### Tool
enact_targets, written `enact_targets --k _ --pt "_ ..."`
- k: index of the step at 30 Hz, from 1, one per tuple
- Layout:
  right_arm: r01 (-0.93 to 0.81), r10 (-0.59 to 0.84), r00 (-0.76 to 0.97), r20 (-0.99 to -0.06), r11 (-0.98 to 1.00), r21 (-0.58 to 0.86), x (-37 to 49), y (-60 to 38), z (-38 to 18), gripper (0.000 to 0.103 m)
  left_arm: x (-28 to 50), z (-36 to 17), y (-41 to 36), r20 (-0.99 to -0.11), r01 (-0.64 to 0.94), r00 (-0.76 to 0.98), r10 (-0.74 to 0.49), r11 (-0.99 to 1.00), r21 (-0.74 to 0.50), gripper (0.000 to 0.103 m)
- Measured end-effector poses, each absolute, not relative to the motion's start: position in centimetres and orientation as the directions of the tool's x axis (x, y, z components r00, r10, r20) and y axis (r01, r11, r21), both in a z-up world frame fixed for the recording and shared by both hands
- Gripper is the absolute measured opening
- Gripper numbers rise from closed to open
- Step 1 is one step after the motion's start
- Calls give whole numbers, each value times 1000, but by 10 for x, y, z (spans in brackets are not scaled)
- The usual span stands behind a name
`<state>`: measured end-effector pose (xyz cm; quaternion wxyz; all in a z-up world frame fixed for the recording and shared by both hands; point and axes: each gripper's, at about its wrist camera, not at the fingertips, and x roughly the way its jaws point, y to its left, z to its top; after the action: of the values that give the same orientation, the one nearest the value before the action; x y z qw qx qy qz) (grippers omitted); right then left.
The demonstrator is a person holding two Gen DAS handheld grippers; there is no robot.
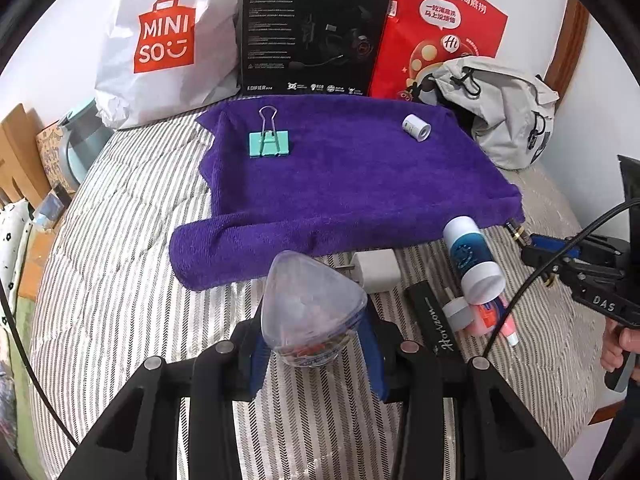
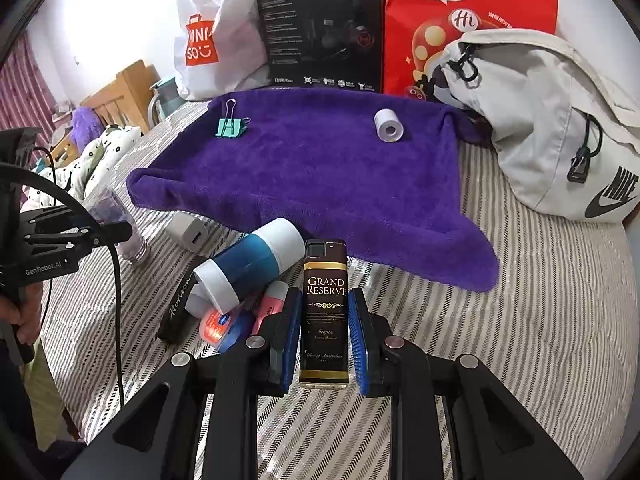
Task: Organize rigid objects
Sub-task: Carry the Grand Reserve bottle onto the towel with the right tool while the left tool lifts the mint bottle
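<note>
My left gripper (image 1: 312,320) is shut on a clear, rounded-triangle plastic container (image 1: 310,304), held above the striped bed; it also shows in the right wrist view (image 2: 116,216). My right gripper (image 2: 325,294) is shut on a dark brown "Grand Reserve" lighter (image 2: 325,312), standing upright between the blue pads (image 2: 294,320). Farther back, on the purple towel (image 1: 352,184), are a teal binder clip (image 1: 268,142) and a small white paper roll (image 1: 416,127). A blue-and-white bottle (image 2: 248,266) lies at the towel's near edge.
A white charger (image 1: 378,274), a black "Horizon" case (image 1: 434,320), a small pot (image 2: 222,328) and a pink tube (image 2: 270,304) cluster by the bottle. A white shopping bag (image 1: 160,40), black box (image 1: 312,28), red bag (image 1: 440,28) and grey backpack (image 2: 552,128) line the back.
</note>
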<state>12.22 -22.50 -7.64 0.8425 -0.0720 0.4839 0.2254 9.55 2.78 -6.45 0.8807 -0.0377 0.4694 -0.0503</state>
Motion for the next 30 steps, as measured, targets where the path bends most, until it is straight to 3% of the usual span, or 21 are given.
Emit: enact_targets --k 16,30 --pt "-436 361 473 -804 889 143 164 -223 -54 24 120 -27 38 -784 62 606 -136 990 -124 38" --pt "-375 238 472 -849 926 51 253 -211 -95 24 181 -36 56 -790 39 592 -160 985 -170 38"
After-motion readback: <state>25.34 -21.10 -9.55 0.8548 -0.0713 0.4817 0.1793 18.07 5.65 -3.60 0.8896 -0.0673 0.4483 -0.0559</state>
